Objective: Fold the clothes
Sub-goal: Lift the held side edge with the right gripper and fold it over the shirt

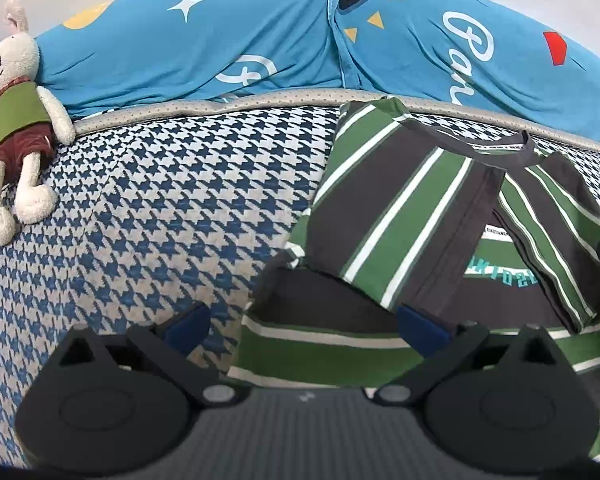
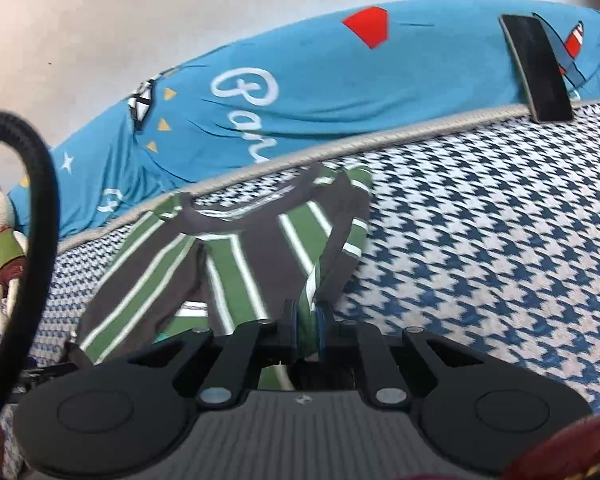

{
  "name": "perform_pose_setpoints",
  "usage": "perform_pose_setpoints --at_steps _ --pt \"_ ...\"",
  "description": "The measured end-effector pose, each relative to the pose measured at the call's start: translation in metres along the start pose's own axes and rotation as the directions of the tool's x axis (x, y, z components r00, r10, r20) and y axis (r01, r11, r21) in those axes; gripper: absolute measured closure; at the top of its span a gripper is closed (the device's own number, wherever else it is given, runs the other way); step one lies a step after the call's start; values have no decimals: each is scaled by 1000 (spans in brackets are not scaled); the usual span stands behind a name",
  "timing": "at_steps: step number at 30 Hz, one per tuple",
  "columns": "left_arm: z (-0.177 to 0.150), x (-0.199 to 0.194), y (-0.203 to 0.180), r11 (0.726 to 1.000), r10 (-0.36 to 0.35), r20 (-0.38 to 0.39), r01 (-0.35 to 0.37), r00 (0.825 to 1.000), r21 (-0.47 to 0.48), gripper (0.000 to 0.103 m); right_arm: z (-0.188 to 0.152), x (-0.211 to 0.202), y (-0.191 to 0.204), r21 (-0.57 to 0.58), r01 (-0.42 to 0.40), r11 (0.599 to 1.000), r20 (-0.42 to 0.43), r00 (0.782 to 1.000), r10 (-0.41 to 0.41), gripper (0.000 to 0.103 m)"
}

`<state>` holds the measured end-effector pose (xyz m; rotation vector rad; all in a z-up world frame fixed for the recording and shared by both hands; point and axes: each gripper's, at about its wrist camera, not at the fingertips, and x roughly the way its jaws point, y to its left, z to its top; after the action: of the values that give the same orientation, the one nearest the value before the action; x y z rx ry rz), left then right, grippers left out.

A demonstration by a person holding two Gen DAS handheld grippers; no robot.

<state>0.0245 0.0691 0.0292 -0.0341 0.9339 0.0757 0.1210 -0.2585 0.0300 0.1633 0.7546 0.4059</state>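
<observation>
A green, dark grey and white striped T-shirt [image 1: 400,208] lies on the houndstooth bed cover, both sleeves folded in over its front. My left gripper [image 1: 300,324] hangs open over the shirt's left edge, its blue pads wide apart with nothing pinched between them. In the right wrist view the same striped T-shirt [image 2: 236,264] rises in a fold toward the camera. My right gripper [image 2: 306,324] is shut on that raised fold of the shirt's right side, green cloth pinched between the pads.
A blue printed pillow [image 1: 204,44] runs along the back, against a pale wall. A stuffed rabbit [image 1: 16,120] lies at the left. A dark flat object [image 2: 536,68] leans on the pillow at the right. A black cable [image 2: 32,216] curves past on the left. The houndstooth cover [image 1: 160,208] spreads leftward.
</observation>
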Motion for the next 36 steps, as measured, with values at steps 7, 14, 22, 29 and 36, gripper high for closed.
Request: perform_pose_setpoints --at_steps 7,14,22,29,36 --pt "3 -4 9 1000 10 7 -10 1000 -23 0 1 0 31 -29 -77 997 18 997 77 91" --pt "8 -11 25 998 24 12 -23 1000 -56 0 6 11 77 -76 -139 987 26 990 141 91" --pt "9 -17 58 993 56 11 -54 998 -104 0 4 37 140 -165 -235 958 6 971 240 91" --pt "1 -14 85 986 68 -20 -70 998 -151 0 -19 73 185 -251 -282 926 -63 959 275 91" --pt "0 -12 92 984 48 -29 -52 998 -173 0 -30 99 185 -207 -295 933 -135 953 271 86"
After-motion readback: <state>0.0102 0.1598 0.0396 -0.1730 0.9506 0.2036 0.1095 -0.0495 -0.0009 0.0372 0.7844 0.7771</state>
